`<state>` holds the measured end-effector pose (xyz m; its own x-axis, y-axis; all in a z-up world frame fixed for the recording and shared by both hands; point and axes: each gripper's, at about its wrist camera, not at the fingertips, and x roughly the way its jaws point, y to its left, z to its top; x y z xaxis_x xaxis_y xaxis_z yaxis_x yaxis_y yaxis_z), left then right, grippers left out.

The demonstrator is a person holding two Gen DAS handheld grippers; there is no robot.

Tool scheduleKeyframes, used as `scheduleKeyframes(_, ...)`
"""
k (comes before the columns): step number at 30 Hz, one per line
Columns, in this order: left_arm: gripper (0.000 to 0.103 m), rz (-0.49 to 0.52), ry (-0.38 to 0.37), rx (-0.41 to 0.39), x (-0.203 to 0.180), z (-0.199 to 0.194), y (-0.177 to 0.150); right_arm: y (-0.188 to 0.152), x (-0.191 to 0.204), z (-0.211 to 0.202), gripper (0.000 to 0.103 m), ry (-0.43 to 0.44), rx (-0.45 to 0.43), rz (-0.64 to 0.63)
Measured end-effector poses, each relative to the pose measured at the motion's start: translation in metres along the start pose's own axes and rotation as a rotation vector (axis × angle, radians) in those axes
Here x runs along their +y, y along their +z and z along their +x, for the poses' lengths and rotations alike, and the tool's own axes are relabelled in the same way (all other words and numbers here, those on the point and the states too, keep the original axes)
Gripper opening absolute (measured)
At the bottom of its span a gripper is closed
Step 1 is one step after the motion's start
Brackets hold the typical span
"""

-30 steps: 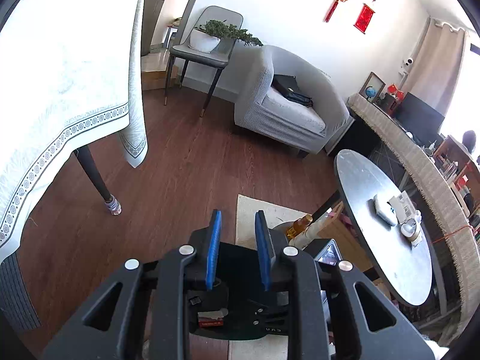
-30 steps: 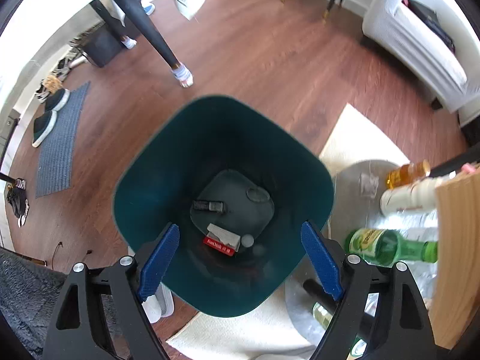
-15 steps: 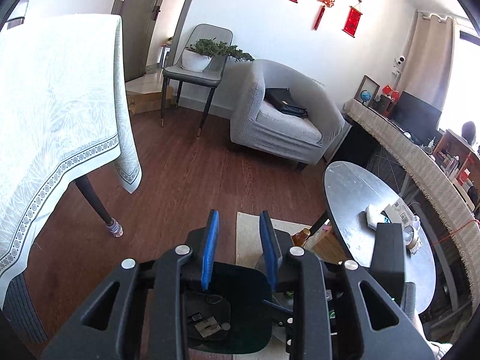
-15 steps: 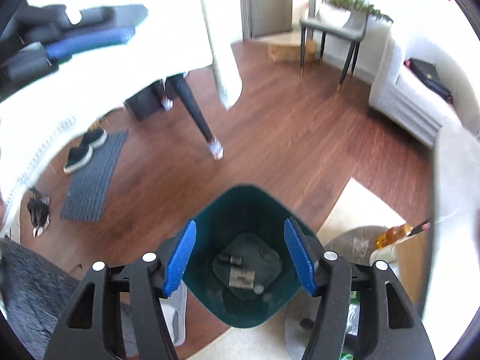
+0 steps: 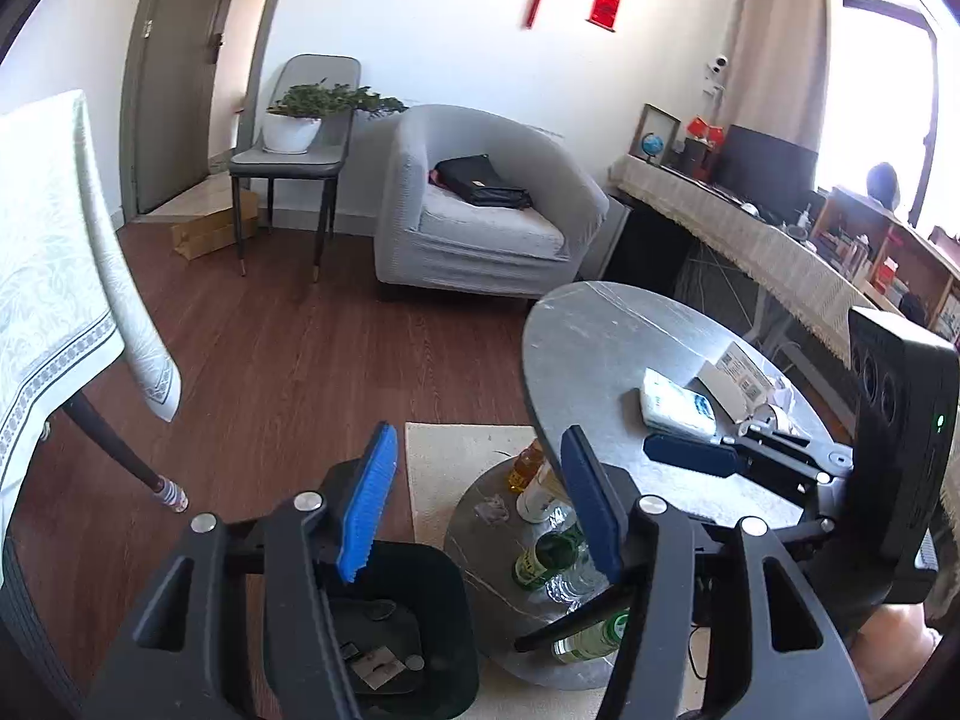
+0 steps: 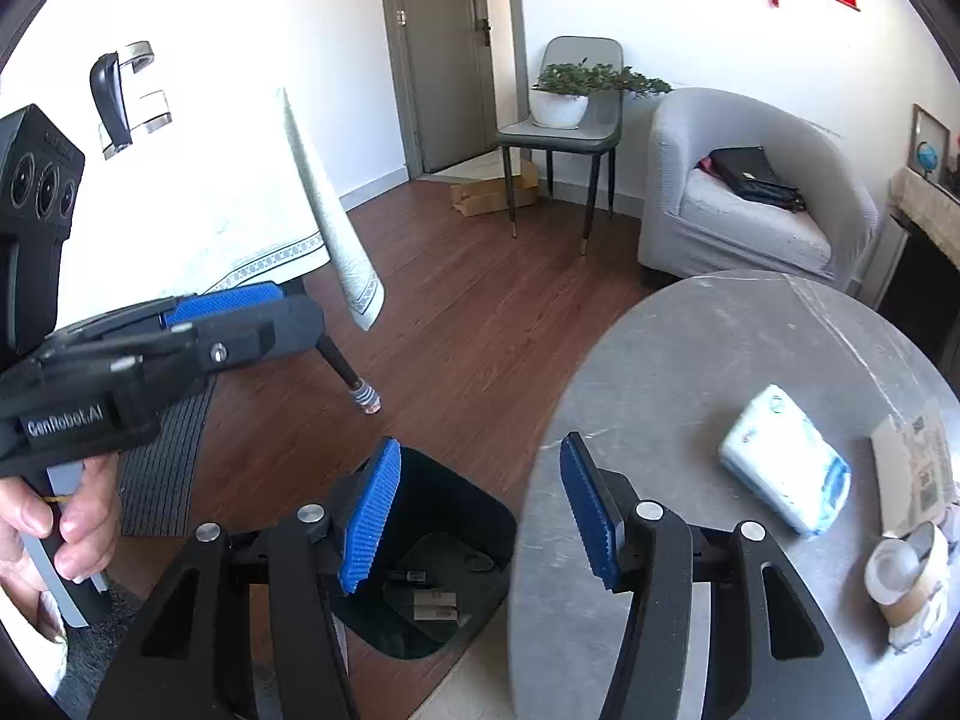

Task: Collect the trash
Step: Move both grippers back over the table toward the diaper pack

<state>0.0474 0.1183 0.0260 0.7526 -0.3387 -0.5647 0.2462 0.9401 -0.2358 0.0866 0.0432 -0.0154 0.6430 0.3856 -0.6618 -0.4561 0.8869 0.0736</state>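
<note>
A dark green trash bin stands on the floor beside the round grey table; it also shows in the left wrist view, with small scraps lying in its bottom. My left gripper is open and empty, raised above the bin. My right gripper is open and empty, above the bin's rim and the table's edge. On the table lie a white-and-blue tissue pack, a cardboard box and a tape roll. The left gripper also shows at the left of the right wrist view.
A low shelf under the table holds several bottles and a crumpled scrap. A cloth-covered table stands to the left, a grey armchair and a chair with a plant at the back. A cream rug lies on the wood floor.
Both grippers have risen and tilted up from looking down into the bin. The left jaws have opened wider; the right jaws have narrowed. The tabletop has come into view.
</note>
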Motion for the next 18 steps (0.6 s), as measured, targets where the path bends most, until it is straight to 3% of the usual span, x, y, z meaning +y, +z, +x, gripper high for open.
scheduleKeyframes(9,0.079,0.199,-0.046,0.065,-0.077,0.048,-0.007,-0.02,-0.073,-0.05,0.059,-0.082,-0.048,0.07)
scheduleKeyframes(12,0.08,0.229,-0.055,0.095,-0.094,0.067,-0.009,-0.03,-0.096,-0.065,0.067,-0.12,-0.065,0.092)
scheduleKeyframes(18,0.082,0.241,-0.066,0.114,-0.116,0.095,-0.007,-0.054,-0.143,-0.09,0.075,-0.178,-0.075,0.172)
